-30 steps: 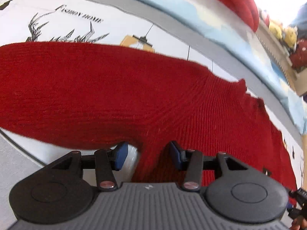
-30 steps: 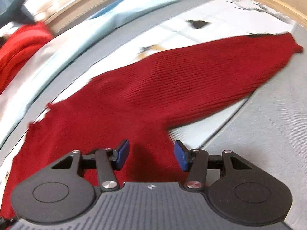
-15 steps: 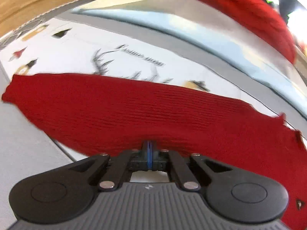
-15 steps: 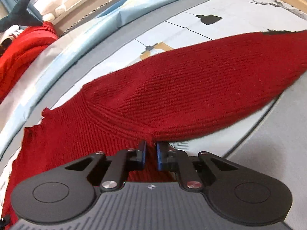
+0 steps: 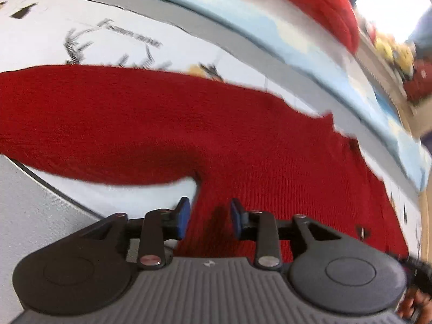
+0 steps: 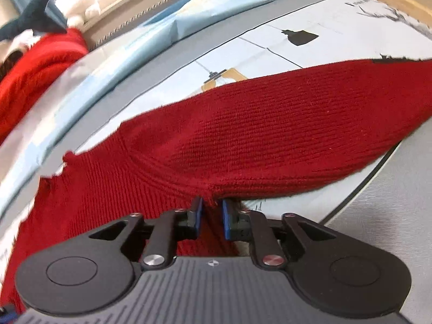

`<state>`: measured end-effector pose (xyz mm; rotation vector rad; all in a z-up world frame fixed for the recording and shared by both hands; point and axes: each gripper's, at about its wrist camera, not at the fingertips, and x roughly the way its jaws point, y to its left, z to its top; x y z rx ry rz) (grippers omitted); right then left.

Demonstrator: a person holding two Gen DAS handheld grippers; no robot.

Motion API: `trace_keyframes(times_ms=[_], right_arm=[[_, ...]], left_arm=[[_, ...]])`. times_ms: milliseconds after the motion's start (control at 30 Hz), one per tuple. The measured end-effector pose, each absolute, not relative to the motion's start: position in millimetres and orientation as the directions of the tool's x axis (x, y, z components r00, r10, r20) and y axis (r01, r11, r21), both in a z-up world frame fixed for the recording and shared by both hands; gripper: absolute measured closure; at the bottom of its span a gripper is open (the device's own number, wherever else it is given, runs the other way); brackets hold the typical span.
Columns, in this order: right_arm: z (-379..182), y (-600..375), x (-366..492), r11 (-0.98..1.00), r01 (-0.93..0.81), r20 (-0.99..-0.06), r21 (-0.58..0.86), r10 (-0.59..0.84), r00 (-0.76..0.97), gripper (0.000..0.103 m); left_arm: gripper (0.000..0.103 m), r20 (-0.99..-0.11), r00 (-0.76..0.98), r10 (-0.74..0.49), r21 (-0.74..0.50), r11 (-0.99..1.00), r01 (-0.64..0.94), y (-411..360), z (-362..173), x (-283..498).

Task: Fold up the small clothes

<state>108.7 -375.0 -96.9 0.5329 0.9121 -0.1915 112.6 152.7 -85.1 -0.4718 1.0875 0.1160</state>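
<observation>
A dark red knit sweater (image 5: 243,140) lies flat on a printed bedsheet (image 5: 113,37), its left sleeve stretched out to the left. My left gripper (image 5: 209,217) is open just above the sweater's left armpit and holds nothing. In the right wrist view the sweater (image 6: 270,135) has its right sleeve stretched out to the right. My right gripper (image 6: 212,214) is nearly shut, with a fold of knit at the right armpit pinched between its blue pads (image 6: 198,213).
A light blue quilt (image 5: 270,24) runs along the far side of the bed. A bright red fleece garment (image 6: 32,67) lies on it. Plush toys (image 5: 397,51) sit on a ledge beyond. Grey sheet (image 6: 391,216) borders the print.
My left gripper, shut half a second ago at the sleeve's lower edge, has opened and shifted right over the armpit. My right gripper stays pinched on the sweater and has lifted it slightly.
</observation>
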Motion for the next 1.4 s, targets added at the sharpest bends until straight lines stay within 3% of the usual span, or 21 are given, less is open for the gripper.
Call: trace_keyframes(times_ms=[33,133,333,433,567,733,833,933,1033,1100,1233,1400], right_arm=[[-94.8,-375.0,107.0,0.861,0.366,-0.802,0.352,0.076,0.593,0.07],[-98.5,-371.3,99.2,0.898,0.304,-0.842,0.317,0.119,0.527,0.059],[-99.4,-364.1,63.0,0.962,0.181,-0.874,0.205,0.097,0.475,0.059],[-101.3,-377.7,33.1,0.923,0.252,-0.893,0.29,0.166,0.419,0.059],[-98.7,-382.5,-9.9,0.942,0.254,-0.927,0.22,0.12,0.355,0.06],[-50.7,-401.3,-83.9,0.952,0.21,-0.904,0.224,0.122,0.411,0.06],[-22.2,-415.0,-128.4,0.941,0.19,-0.851,0.28,0.152,0.502,0.06],[-28.1,-423.6,-156.8,0.939,0.187,-0.827,0.289,0.147,0.543,0.06],[-59.0,-427.0,-164.4,0.929,0.254,-0.891,0.269,0.14,0.432,0.06],[-68.6,-425.4,-167.3,0.915,0.255,-0.89,0.314,0.191,0.414,0.06],[-76.7,-416.8,-165.6,0.951,0.213,-0.91,0.224,0.126,0.394,0.061],[-87.5,-422.2,-165.7,0.94,0.253,-0.92,0.23,0.125,0.372,0.061]], left_arm=[[0.064,-0.886,0.439,-0.147,-0.297,0.908,-0.296,149.6,-89.7,111.9],[0.064,-0.938,0.332,-0.096,-0.181,0.955,-0.236,139.0,-108.6,102.2],[0.065,-0.95,0.306,-0.057,-0.1,0.987,-0.127,122.8,-97.0,73.2],[0.064,-0.961,0.274,-0.038,-0.076,0.989,-0.129,119.5,-107.5,50.3],[0.064,-0.965,0.263,0.017,-0.006,0.996,-0.087,114.0,-76.0,18.6],[0.064,-0.892,0.436,-0.118,-0.208,0.964,-0.165,130.2,3.0,-66.0],[0.063,-0.854,0.505,-0.126,-0.237,0.958,-0.162,130.0,21.5,-116.9],[0.062,-0.87,0.478,-0.119,-0.234,0.954,-0.189,129.9,-2.4,-150.6],[0.064,-0.926,0.365,-0.099,-0.201,0.947,-0.252,133.9,-39.3,-164.1],[0.064,-0.929,0.357,-0.093,-0.19,0.95,-0.249,138.3,-47.3,-167.0],[0.064,-0.93,0.357,-0.088,-0.194,0.942,-0.274,150.1,-57.3,-162.5],[0.064,-0.949,0.286,-0.131,-0.213,0.937,-0.278,160.8,-82.9,-155.7]])
